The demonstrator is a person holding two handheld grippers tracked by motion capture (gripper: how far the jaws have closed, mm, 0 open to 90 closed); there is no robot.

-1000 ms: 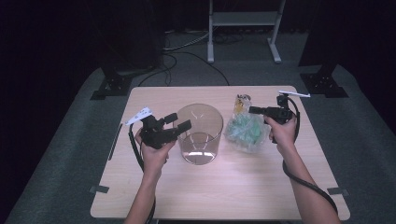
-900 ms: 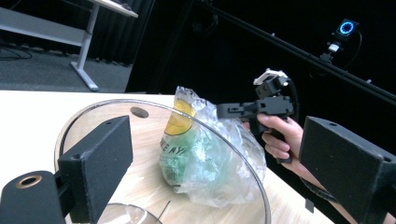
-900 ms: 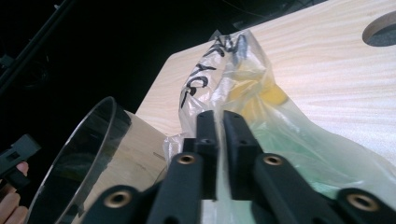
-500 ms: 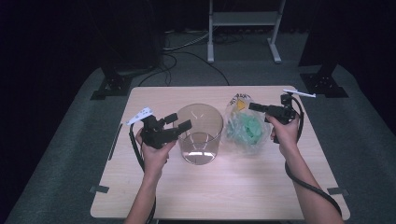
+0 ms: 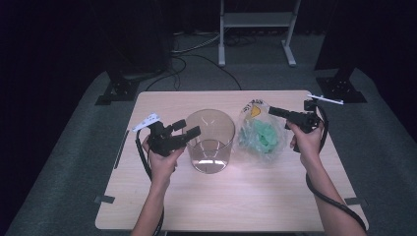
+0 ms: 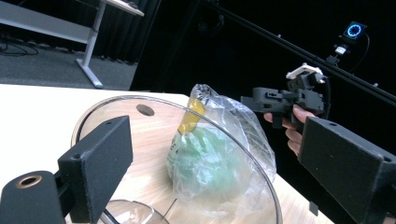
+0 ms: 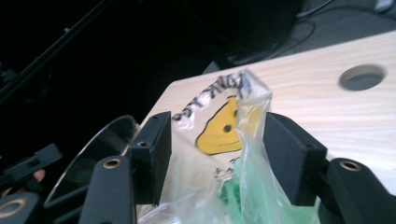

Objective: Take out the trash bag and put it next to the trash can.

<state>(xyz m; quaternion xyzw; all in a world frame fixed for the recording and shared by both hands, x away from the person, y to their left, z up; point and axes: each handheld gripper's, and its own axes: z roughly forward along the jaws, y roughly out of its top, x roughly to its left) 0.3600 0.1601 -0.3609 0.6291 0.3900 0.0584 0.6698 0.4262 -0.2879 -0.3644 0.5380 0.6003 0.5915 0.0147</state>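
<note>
Plastic bag (image 5: 259,135) of green contents is set on table (image 5: 275,196), frame centre-right, beside clear bowl (image 5: 210,140). Right gripper (image 5: 275,111) is spread, jaws just opened astride bag top (image 7: 233,116), apparently unpinched. Left gripper (image 5: 189,129) is held wide across bowl rim. Transfer into bowl not yet done.

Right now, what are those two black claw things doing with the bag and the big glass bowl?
A person holds a gripper in each hand. The right gripper has just been opening; the top of the clear plastic bag of green stuff, with its yellow smiley face, sits loose between its jaws. The left gripper waits open at the rim of the clear glass container on the wooden table.
</note>
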